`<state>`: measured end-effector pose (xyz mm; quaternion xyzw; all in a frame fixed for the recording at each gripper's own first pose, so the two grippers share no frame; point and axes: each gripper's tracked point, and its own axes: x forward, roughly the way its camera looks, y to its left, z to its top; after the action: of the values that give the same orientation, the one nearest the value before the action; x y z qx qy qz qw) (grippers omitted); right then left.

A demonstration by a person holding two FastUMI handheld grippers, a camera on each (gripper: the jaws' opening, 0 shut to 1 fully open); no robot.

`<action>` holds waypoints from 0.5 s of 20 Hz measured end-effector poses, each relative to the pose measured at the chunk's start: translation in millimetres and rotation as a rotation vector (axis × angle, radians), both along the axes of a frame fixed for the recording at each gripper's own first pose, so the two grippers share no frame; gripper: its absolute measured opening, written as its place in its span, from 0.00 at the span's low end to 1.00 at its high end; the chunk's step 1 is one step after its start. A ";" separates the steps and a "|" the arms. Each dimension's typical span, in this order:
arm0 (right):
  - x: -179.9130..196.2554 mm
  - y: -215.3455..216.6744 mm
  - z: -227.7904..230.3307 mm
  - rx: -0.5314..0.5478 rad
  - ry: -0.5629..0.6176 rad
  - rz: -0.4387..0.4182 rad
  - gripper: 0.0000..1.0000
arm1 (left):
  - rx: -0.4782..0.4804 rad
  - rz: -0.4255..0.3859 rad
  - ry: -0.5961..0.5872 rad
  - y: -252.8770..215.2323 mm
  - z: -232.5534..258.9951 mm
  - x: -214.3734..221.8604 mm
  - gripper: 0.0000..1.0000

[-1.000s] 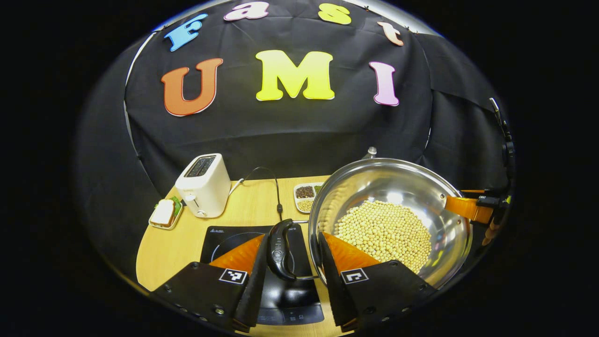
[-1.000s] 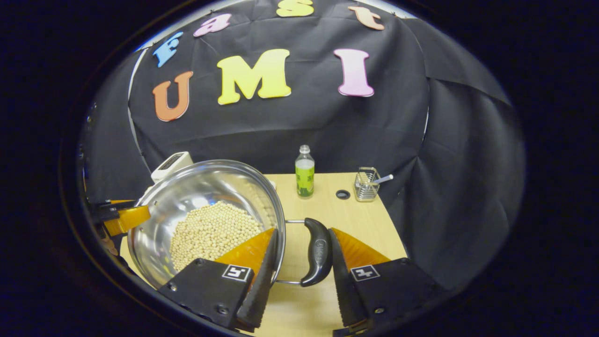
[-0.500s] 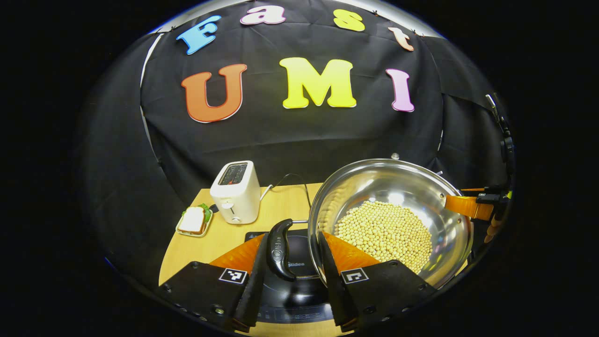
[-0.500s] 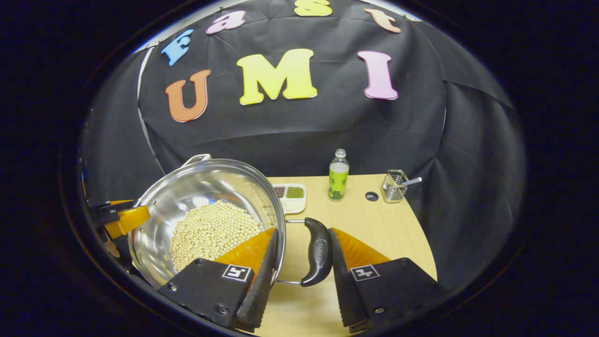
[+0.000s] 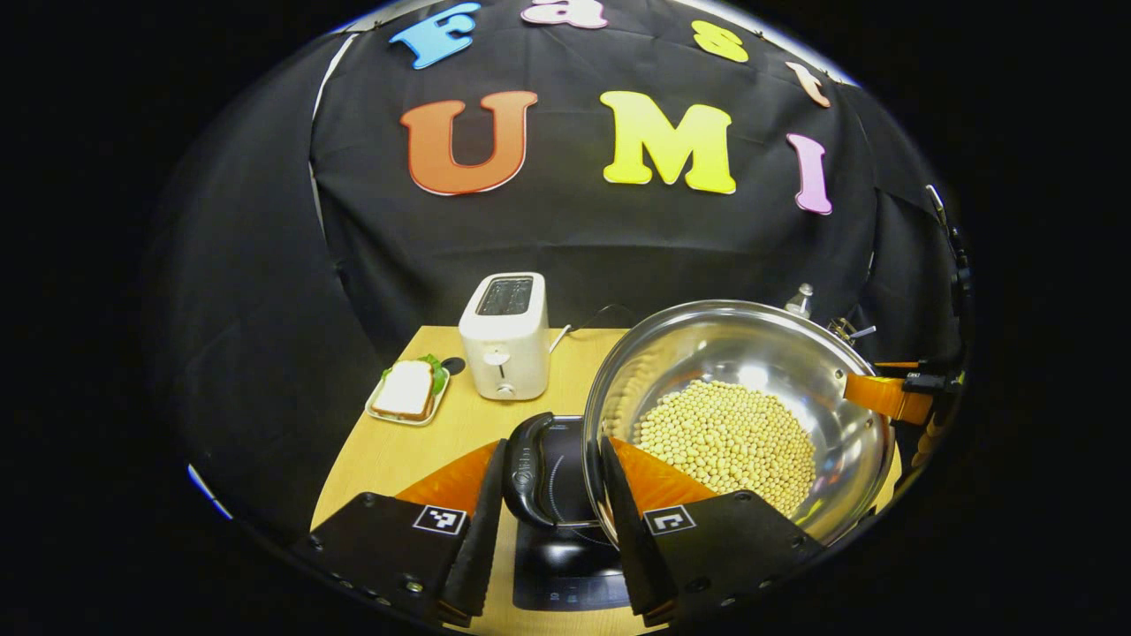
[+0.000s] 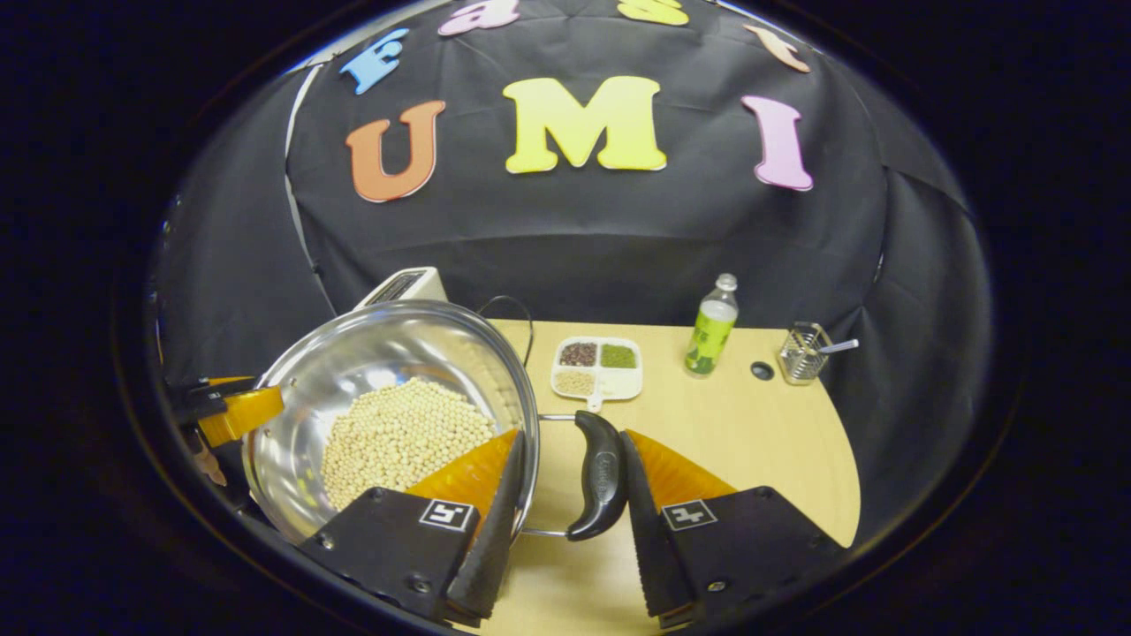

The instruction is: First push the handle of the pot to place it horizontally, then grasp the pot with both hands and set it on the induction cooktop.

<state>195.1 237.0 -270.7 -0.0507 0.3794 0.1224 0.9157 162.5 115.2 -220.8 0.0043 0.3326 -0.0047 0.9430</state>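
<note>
In the left gripper view, our left gripper (image 5: pixel 548 512) has two orange-and-black fingers set either side of one curved black plastic handle (image 5: pixel 523 473) and the rim of the round polished steel pot (image 5: pixel 769 353); whether both fingers press on the handle we cannot tell. The pot holds a heap of small round pale soybeans (image 5: pixel 729 437) and hangs above one glossy black induction cooktop (image 5: pixel 557 556), not resting on it. In the right gripper view, our right gripper (image 6: pixel 565 517) straddles the pot's second black handle (image 6: pixel 601 477) in the same way; its right finger touches the handle, while the left lies inside the rim, so we cannot tell the grip. Beyond, on the light wooden table (image 6: pixel 769 442), we count one white three-part dish of grains (image 6: pixel 597 368), one clear bottle with a green label (image 6: pixel 709 327), one wire basket (image 6: pixel 802 353), one white boxy toaster (image 5: pixel 505 337) and one sandwich on a small tray (image 5: pixel 406 391).
</note>
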 end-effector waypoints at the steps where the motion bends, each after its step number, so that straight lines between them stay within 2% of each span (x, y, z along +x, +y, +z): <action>1: 0.3 6.4 -7.0 -0.001 0.007 0.008 0.64 | 0.005 0.007 0.005 5.5 -5.6 0.6 0.58; 10: 15.5 29.3 -62.5 0.004 0.058 0.019 0.64 | 0.027 0.027 0.066 11.2 -15.3 2.0 0.58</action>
<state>210.6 266.3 -333.2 -0.0490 0.4052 0.1332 0.9031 164.5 126.5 -236.1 0.0126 0.3636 0.0122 0.9314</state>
